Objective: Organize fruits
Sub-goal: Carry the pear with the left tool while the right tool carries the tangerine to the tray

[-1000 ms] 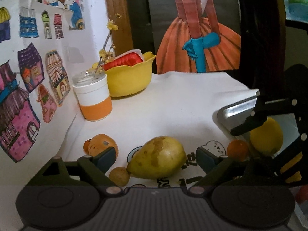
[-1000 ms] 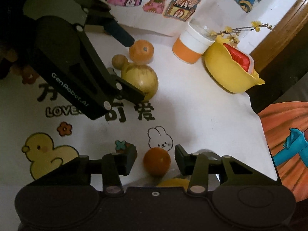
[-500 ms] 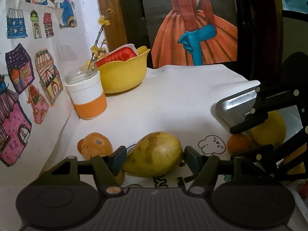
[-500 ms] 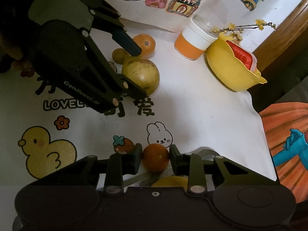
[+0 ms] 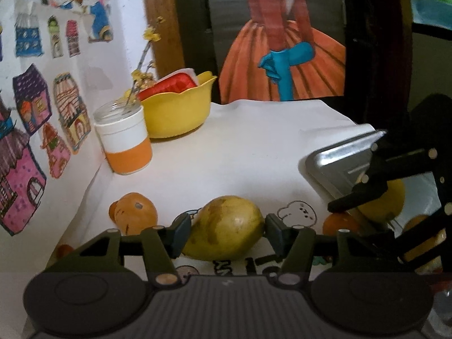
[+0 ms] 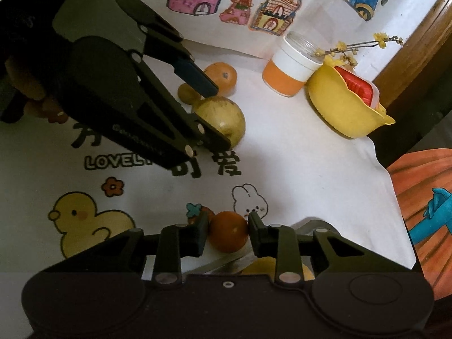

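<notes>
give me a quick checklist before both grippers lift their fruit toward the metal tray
1. Left gripper around the pear: ok, a pad sits at each end of it.
2. Left grip firm: cannot tell, contact at the pads is not clear.
3. Right gripper on the small orange: ok, both pads press its sides.
4. Small orange clear of the tray rim: cannot tell, the rim lies right beneath it.
5. Room in the metal tray: ok but partial, a yellow fruit already lies inside.
6. Neighbours of the pear: not ok, the tangerine and a small brown fruit sit close and may be nudged.
</notes>
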`<action>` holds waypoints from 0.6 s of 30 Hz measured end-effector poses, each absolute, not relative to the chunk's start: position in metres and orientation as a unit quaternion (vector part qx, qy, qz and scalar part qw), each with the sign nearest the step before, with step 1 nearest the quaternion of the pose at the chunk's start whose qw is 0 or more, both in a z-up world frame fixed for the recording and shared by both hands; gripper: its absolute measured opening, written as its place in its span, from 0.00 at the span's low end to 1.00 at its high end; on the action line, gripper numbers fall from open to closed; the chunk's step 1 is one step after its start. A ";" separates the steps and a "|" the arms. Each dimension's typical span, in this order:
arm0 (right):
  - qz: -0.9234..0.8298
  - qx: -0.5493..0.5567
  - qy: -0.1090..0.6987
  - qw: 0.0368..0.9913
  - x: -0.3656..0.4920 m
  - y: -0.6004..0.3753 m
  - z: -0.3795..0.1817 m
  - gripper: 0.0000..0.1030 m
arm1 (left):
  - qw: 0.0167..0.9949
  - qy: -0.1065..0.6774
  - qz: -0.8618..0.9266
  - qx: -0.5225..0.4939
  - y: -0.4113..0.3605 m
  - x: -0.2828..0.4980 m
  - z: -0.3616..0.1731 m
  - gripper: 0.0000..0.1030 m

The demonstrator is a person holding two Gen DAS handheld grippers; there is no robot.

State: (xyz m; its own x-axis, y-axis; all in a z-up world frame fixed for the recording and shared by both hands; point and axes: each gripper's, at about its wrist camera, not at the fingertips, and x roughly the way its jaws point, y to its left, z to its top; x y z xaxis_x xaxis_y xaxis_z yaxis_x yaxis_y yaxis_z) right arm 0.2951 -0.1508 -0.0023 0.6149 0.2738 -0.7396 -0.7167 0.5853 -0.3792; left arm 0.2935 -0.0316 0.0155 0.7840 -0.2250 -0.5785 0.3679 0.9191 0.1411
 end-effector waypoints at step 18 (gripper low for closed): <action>0.303 -0.302 0.328 0.842 0.295 -0.158 -0.001 0.32 | 0.927 0.284 -0.144 0.196 -0.054 0.300 0.001 0.73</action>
State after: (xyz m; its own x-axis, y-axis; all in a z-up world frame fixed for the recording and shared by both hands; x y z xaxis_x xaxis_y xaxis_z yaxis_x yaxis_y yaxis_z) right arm 0.2953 -0.1576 -0.0007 0.6017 0.3119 -0.7353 -0.7084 0.6336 -0.3109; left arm 0.2998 -0.0540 0.0010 0.7970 -0.1546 -0.5839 0.3778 0.8819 0.2821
